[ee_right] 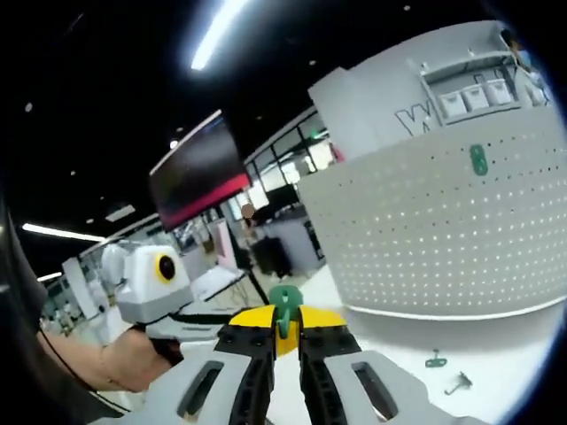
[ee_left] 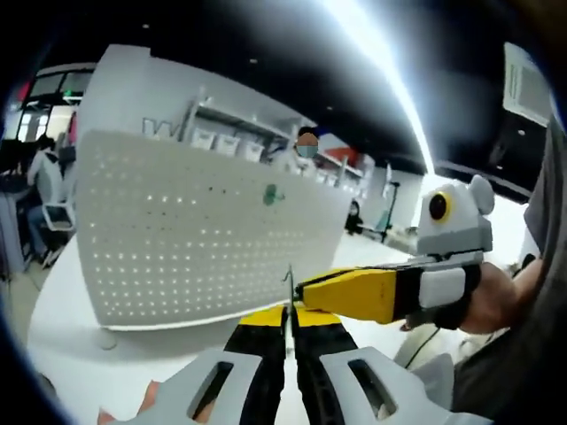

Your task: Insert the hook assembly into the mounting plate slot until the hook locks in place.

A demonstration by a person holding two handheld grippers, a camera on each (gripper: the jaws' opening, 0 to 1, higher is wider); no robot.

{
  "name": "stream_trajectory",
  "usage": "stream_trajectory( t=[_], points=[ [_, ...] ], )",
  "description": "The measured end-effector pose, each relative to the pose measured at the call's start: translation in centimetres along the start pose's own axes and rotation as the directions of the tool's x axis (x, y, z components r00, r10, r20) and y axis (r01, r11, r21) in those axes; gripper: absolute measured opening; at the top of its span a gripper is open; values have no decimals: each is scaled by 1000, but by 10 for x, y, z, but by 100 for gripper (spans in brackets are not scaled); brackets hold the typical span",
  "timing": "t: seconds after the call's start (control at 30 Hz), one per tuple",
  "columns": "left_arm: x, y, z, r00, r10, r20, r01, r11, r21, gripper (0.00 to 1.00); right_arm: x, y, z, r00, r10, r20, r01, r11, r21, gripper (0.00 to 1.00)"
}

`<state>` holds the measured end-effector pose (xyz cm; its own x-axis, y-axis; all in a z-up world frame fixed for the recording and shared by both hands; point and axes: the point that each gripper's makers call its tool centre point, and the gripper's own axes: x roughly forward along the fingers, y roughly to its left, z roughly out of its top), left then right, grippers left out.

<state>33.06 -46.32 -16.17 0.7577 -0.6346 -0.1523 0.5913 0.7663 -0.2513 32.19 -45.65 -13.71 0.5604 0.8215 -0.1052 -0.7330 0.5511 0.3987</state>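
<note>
The biggest thing I see is the white board [ee_left: 204, 235] full of little holes, standing up on the white table [ee_left: 62, 345]. In my right gripper view the same board [ee_right: 443, 239] stands to the right, and a small green piece [ee_right: 478, 159] is stuck on it near the top. In my left gripper view that green piece [ee_left: 273, 195] sits high on the board too. My left gripper [ee_left: 289, 332] has its jaws pressed close together on a thin metal hook [ee_left: 288, 297] that sticks up between the tips. My right gripper [ee_left: 306, 290] comes in from the right side, held by a hand [ee_left: 492, 301], and its yellow tip is right beside the metal hook. In my right gripper view, my right gripper [ee_right: 284, 335] has its jaws close together around a green hook part [ee_right: 284, 305] that pokes up above the tips. Two tiny parts lie on the table near the board, a green one [ee_right: 435, 360] and a silver one [ee_right: 458, 383].
</note>
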Motion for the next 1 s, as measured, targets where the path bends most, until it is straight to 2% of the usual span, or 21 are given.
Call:
stream_trajectory(
  t=[0.13,0.23,0.27,0.3,0.33,0.4,0.63,0.83,1.0],
  points=[
    [-2,1,7,1000,17,22,-18,999,34,1,1,3,3,1000,10,19,-11,999,33,3],
    [-3,2,8,1000,20,14,-20,999,39,1,1,4,3,1000,9,19,-10,999,53,2],
    [-2,3,7,1000,22,9,-22,999,48,1,2,3,2,1000,2,15,-2,999,38,1],
    [-3,2,7,1000,23,7,-24,998,52,1,2,2,3,1000,-2,10,2,1000,-29,0],
    [-3,3,6,1000,29,5,-29,998,62,1,3,4,2,1000,-6,9,6,1000,-6,0],
    [-3,3,7,1000,24,12,-25,999,45,2,2,4,4,1000,-6,8,7,1000,-7,0],
    [-4,4,9,1000,20,20,-21,998,60,3,3,3,5,1000,-9,10,10,1000,-18,0],
    [-3,5,2,1000,9,-8,-8,995,95,6,4,3,2,1000,-4,-1,4,999,-47,0],
    [-3,5,-5,1000,0,-23,3,995,98,15,4,0,3,1000,-7,-1,7,997,-73,0]
  ],
)
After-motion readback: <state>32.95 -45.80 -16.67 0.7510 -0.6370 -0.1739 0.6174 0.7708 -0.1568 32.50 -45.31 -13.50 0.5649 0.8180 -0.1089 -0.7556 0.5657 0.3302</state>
